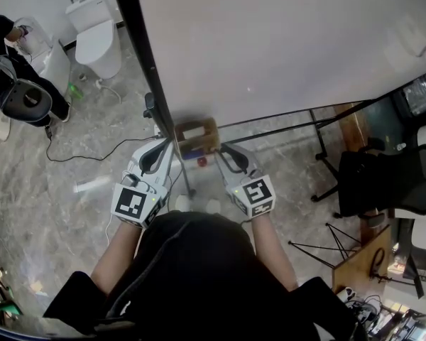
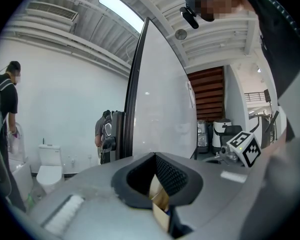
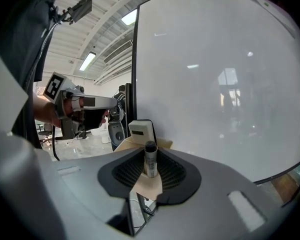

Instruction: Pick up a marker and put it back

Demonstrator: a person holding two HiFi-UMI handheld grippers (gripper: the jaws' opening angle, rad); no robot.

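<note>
The marker [image 3: 150, 160] stands upright in the cardboard box [image 1: 197, 135] that hangs at the lower edge of the whiteboard [image 3: 215, 84]. Its dark cap points up and its pale barrel goes down into the box, so the lower end is hidden. Just behind it in the same box sits a small white block [image 3: 141, 129].

You can expect the marker to be light and stiff. It will not bend or break under a normal squeeze. The barrel is smooth plastic and round, so it may slip or roll between the pads if the hold is weak or off-centre. The best place to take it is on the barrel below the cap. If you hold only the cap, it could come off when you lift.

In the right gripper view your right tool [image 3: 149, 171] is closed about halfway. Its two ribbed pads are against the marker from both sides, on the barrel under the cap. This looks like a real grip, with the marker straight between the pads.

Your left tool [image 2: 157, 181] is nearly shut. In the left gripper view a wall of the cardboard box is pinched between its pads. I judge that it keeps the box steady. The cardboard is thin and soft, so do not pull on it.
</note>
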